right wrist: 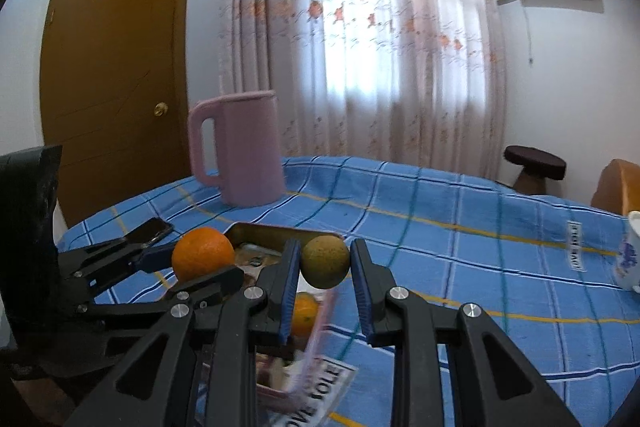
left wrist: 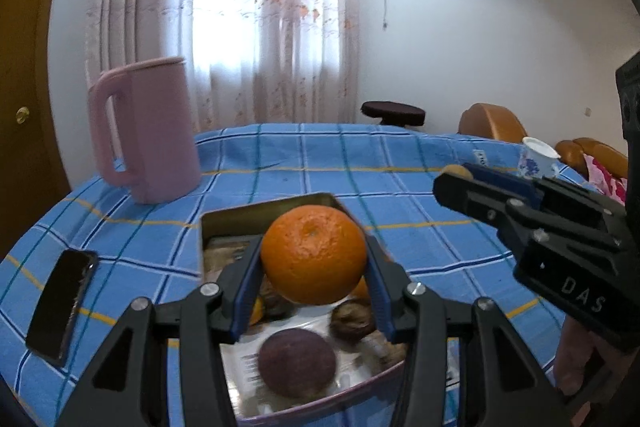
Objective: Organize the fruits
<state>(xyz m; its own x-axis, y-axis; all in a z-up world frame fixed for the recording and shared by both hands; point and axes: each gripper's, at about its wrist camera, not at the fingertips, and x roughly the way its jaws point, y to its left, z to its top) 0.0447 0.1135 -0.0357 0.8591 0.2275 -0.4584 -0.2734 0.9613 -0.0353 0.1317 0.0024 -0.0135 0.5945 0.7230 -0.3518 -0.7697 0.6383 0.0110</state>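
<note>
Left wrist view: the left gripper (left wrist: 314,263) is clamped on an orange (left wrist: 314,255), its blue pads pressed to both sides, holding the fruit in the air above an open tin (left wrist: 224,223). It seems held there for lowering in or lifting out; which one cannot be told. Inside the tin lie a dark purple fruit (left wrist: 297,362), a brown wrinkled one (left wrist: 352,321) and bits of other orange fruit, mostly hidden. The gripper points forward and slightly down over the tin's near side. The right gripper (left wrist: 460,179) reaches in from the right, well apart from the tin, with a yellowish fruit (left wrist: 453,171) just showing at its tip. A pink jug (left wrist: 152,131) and a phone (left wrist: 60,303) rest on the blue checked cloth (left wrist: 420,247); a cup (left wrist: 536,157) stands far right.

Right wrist view: the right gripper (right wrist: 325,261) is closed on a yellow-green fruit (right wrist: 325,261), pinched between its pads and held above the cloth beside the tin's (right wrist: 256,231) right edge, likely on its way between tin and table. It points forward, roughly level. To the left, the left gripper (right wrist: 200,263) holds the orange (right wrist: 203,253) over the tin. A small orange fruit (right wrist: 304,313) sits in the tin below.
</note>
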